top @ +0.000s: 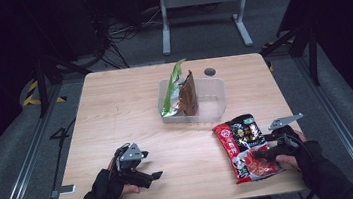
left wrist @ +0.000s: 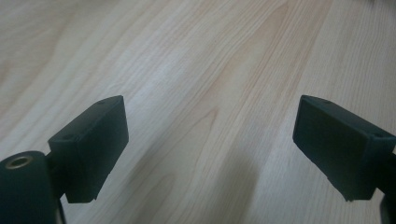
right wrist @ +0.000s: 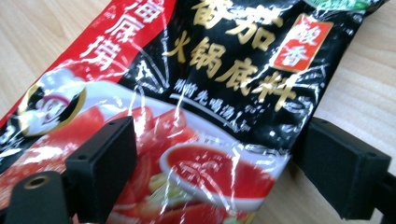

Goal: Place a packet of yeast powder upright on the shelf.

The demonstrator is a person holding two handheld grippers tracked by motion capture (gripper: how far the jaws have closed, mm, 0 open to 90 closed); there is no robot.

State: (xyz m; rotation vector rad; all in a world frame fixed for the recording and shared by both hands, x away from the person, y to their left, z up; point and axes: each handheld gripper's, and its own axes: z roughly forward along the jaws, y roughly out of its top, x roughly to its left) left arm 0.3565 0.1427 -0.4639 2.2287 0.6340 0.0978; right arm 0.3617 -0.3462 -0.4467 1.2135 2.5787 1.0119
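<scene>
Lying flat near the front right corner of the wooden table [top: 130,110], the red-and-black soup-base packet [top: 245,144] rests with its printed face up, in front of and apart from the clear plastic bin [top: 215,100]. The right gripper [top: 266,153] sits at the packet's right edge. In the right gripper view, the jaws stand wide apart with the packet [right wrist: 210,93] between them: one jaw lies over the printed face, the other is beside the packet's edge on bare wood. No clamping is visible.

The left gripper [top: 153,175] rests low over the front left area of the table, well apart from the packet. In the left gripper view, its jaws stand wide apart over bare wood [left wrist: 210,70] and hold nothing.

The bin holds two upright pouches: a green pouch [top: 171,92] and a brown pouch [top: 188,95], leaning together.
</scene>
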